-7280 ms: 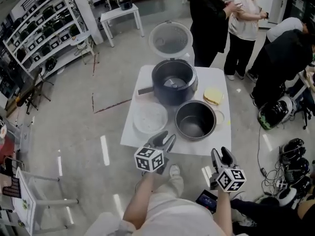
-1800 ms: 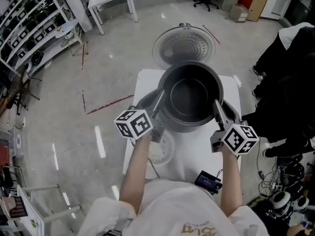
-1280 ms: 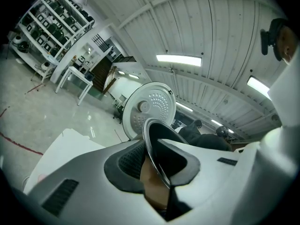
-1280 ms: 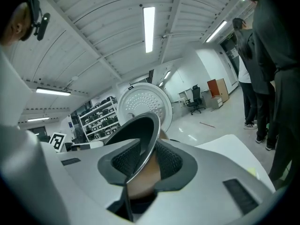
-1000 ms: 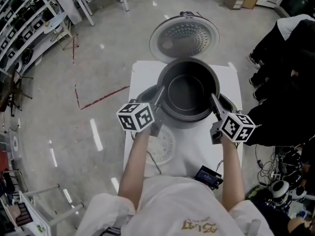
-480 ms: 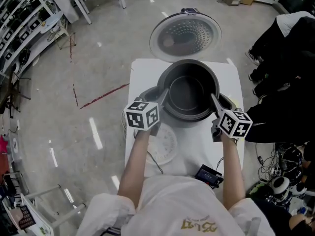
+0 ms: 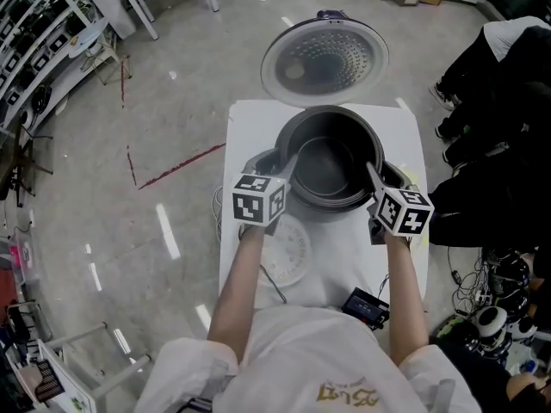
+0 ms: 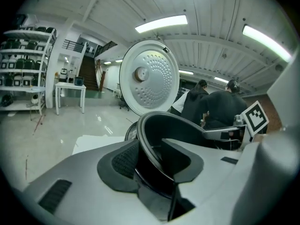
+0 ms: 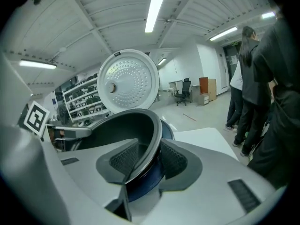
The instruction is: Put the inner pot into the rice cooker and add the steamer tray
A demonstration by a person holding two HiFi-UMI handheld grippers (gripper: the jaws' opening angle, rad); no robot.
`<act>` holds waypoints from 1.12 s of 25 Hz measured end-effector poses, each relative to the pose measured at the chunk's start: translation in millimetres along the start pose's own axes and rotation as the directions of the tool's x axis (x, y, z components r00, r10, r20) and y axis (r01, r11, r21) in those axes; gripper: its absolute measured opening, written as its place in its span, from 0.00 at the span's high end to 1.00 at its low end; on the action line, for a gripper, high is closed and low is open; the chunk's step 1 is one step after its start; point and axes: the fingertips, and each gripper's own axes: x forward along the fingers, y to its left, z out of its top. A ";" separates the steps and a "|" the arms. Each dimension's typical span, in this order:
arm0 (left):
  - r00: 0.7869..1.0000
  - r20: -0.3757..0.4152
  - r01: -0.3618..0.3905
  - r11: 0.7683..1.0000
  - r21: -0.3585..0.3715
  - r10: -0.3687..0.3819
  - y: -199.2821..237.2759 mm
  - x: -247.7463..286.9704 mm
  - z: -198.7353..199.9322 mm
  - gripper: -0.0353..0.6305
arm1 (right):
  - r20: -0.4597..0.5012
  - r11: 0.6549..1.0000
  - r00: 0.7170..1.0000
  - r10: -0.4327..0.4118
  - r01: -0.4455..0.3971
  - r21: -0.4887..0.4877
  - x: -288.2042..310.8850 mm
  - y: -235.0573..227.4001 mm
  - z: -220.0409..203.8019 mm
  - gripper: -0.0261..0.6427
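Note:
The dark inner pot (image 7: 327,166) sits down in the rice cooker (image 7: 258,163), whose round lid (image 7: 325,61) stands open behind it. My left gripper (image 7: 287,169) straddles the pot's left rim and my right gripper (image 7: 372,175) its right rim. Both sets of jaws have just been opening. In the left gripper view the rim (image 8: 150,121) runs between the pads with a gap beside it. In the right gripper view the rim (image 9: 157,125) also passes loosely between the pads. The white steamer tray (image 7: 284,252) lies on the table beside my left forearm.
The white table (image 7: 344,256) carries a small dark device (image 7: 366,306) near its front edge. People in dark clothes (image 7: 508,101) stand close on the right. Shelving (image 7: 52,24) lines the far left, and cables and gear (image 7: 499,317) lie on the floor at lower right.
Both grippers have sunk with the pot, which now sits lower inside the cooker. The left gripper has rolled, its marker cube turning.

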 end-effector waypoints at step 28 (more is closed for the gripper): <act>0.973 0.092 -0.202 0.974 -0.108 0.212 -25.4 -104.9 -40.2 0.65 | 0.103 0.986 0.981 0.165 -0.161 -0.047 -97.7 21.1 -37.1 0.68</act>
